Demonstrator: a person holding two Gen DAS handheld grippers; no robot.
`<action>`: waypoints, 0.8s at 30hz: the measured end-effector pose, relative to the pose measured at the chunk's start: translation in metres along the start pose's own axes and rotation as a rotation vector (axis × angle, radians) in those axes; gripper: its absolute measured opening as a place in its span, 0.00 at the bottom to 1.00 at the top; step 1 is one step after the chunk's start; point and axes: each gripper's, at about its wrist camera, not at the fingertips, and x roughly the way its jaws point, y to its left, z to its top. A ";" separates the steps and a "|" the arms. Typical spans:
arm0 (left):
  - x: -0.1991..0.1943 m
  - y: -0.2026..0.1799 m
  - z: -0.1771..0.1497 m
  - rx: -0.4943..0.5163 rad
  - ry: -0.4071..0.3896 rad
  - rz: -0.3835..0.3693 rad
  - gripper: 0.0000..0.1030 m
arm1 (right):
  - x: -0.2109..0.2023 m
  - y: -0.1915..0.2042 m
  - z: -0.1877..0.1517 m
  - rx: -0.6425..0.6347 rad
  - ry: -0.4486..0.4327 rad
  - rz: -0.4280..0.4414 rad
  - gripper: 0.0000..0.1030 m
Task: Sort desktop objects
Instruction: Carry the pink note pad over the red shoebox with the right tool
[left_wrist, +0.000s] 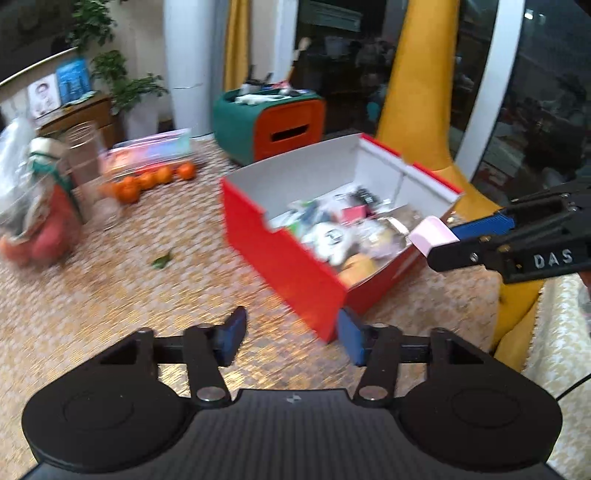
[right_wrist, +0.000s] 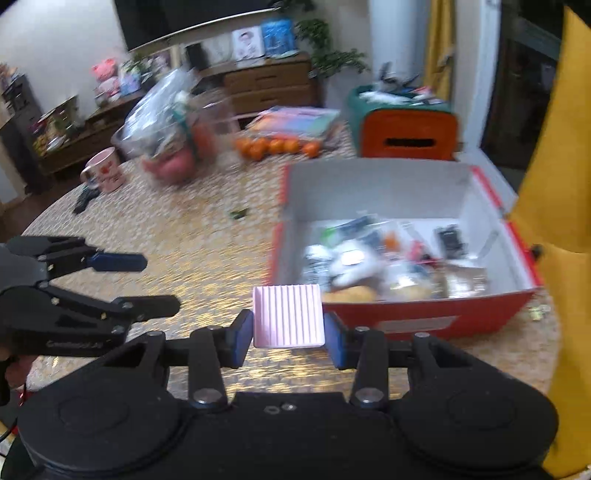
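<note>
A red cardboard box (left_wrist: 280, 254) with a white inside stands open on the patterned table and holds several small items. It also shows in the right wrist view (right_wrist: 428, 321). My right gripper (right_wrist: 288, 332) is shut on a small pink ribbed block (right_wrist: 287, 315), held above the table just in front of the box's near left corner. In the left wrist view the block (left_wrist: 430, 230) hangs over the box's right end. My left gripper (left_wrist: 291, 332) is open and empty, above the table by the box's near corner; it shows at the left of the right wrist view (right_wrist: 155, 284).
Several oranges (left_wrist: 147, 181) lie in a row at the back of the table, by a flat pink package (left_wrist: 147, 151). A clear bag of goods (left_wrist: 33, 210) stands at the left. A pink mug (right_wrist: 105, 173) and a green-and-orange bin (left_wrist: 269, 122) stand farther off. A yellow chair (left_wrist: 417, 92) is at the right.
</note>
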 end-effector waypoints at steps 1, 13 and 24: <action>0.005 -0.004 0.004 -0.002 0.004 -0.007 0.44 | -0.002 -0.008 0.001 0.012 -0.007 -0.010 0.39; 0.032 -0.010 -0.033 0.039 0.114 0.004 0.71 | 0.004 -0.058 0.006 0.077 -0.049 -0.039 0.39; 0.061 0.000 -0.081 0.043 0.159 0.037 0.75 | 0.010 -0.063 0.005 0.077 -0.044 -0.041 0.39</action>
